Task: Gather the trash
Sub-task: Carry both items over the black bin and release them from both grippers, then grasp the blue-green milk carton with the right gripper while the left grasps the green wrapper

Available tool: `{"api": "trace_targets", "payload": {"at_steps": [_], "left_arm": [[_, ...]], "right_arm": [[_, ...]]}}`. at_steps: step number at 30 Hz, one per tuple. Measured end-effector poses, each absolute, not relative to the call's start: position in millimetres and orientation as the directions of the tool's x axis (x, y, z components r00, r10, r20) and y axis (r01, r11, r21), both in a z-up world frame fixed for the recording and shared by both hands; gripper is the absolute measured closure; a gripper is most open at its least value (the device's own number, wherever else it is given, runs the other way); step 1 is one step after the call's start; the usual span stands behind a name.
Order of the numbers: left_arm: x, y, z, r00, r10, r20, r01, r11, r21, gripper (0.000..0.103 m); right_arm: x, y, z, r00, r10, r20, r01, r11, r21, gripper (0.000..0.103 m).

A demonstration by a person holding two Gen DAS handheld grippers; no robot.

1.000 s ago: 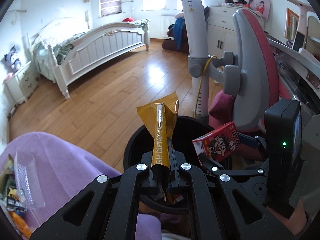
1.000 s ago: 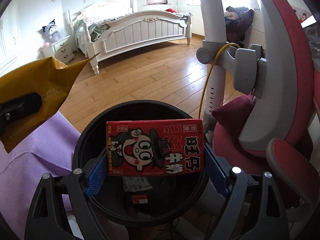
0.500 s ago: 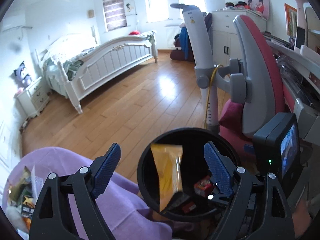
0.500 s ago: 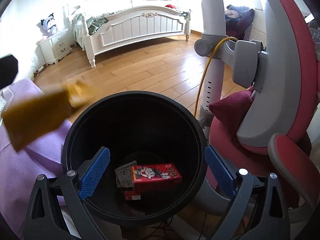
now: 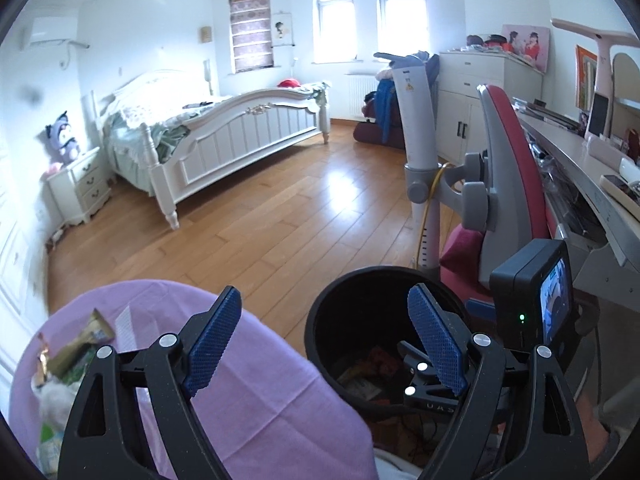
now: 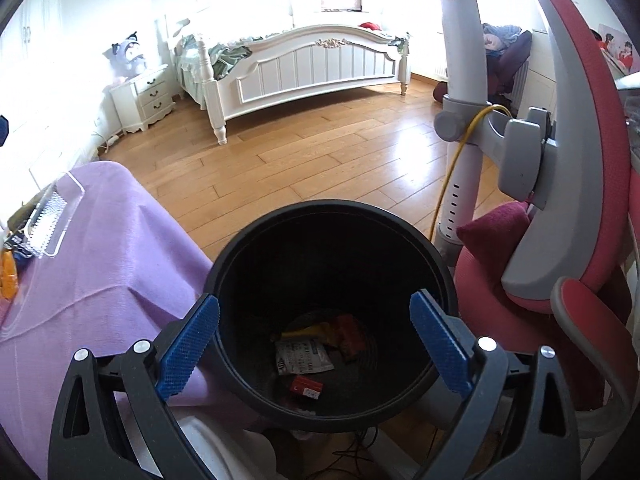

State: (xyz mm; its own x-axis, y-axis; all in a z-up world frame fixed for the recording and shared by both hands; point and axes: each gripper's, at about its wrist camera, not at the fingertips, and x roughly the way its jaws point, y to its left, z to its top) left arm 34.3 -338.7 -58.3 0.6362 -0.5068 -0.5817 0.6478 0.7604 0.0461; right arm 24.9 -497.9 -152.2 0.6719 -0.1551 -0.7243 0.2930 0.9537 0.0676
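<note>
A black round bin (image 6: pixel 332 206) stands on the floor beside a table under a purple cloth (image 6: pixel 100 260). At its bottom lie a yellow wrapper (image 6: pixel 308 332), a red carton (image 6: pixel 350 334), a white packet (image 6: pixel 302 358) and a small red box (image 6: pixel 306 387). My right gripper (image 6: pixel 314 348) hangs open above the bin's mouth, holding nothing. My left gripper (image 5: pixel 326 340) is open and bare too, above the table edge and the bin (image 5: pixel 316 320). More wrappers (image 5: pixel 76 352) lie on the cloth (image 5: pixel 248 392) at the left, with a clear plastic tray (image 6: pixel 52 216).
A red and grey chair (image 6: pixel 580 160) and a grey pole (image 6: pixel 464 60) with a yellow cable stand right of the bin. A desk (image 5: pixel 580 184) runs along the right. A white bed (image 5: pixel 240 136) and a nightstand (image 5: pixel 80 188) sit across the wooden floor.
The left gripper opened and the yellow wrapper fell into the bin. The right gripper let go of the red carton, which now lies at the bin's bottom. Both grippers rose.
</note>
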Motion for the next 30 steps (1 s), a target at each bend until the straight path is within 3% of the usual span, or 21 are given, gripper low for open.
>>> {"api": "trace_targets", "payload": {"at_steps": [7, 15, 22, 30], "left_arm": [[38.5, -241.6, -56.2, 0.665, -0.465, -0.584, 0.543, 0.838, -0.050, 0.019], [42.1, -91.2, -68.1, 0.728, -0.311, -0.611, 0.329, 0.940, -0.087, 0.019], [43.8, 26.5, -95.5, 0.703, -0.184, -0.687, 0.199, 0.978, -0.059, 0.019], [50.3, 50.3, -133.0, 0.613, -0.142, -0.778, 0.306, 0.950, 0.067, 0.019]], "right_arm": [[38.7, -434.8, -121.1, 0.728, 0.008, -0.686, 0.110, 0.986, 0.128, 0.008], [58.7, -348.2, -96.4, 0.724, 0.218, -0.654, -0.129, 0.975, 0.182, 0.009], [64.0, -249.8, -73.1, 0.651, 0.410, -0.639, -0.453, 0.885, 0.106, 0.019], [90.9, -151.5, -63.4, 0.467, 0.479, -0.743, -0.778, 0.623, -0.087, 0.030]]}}
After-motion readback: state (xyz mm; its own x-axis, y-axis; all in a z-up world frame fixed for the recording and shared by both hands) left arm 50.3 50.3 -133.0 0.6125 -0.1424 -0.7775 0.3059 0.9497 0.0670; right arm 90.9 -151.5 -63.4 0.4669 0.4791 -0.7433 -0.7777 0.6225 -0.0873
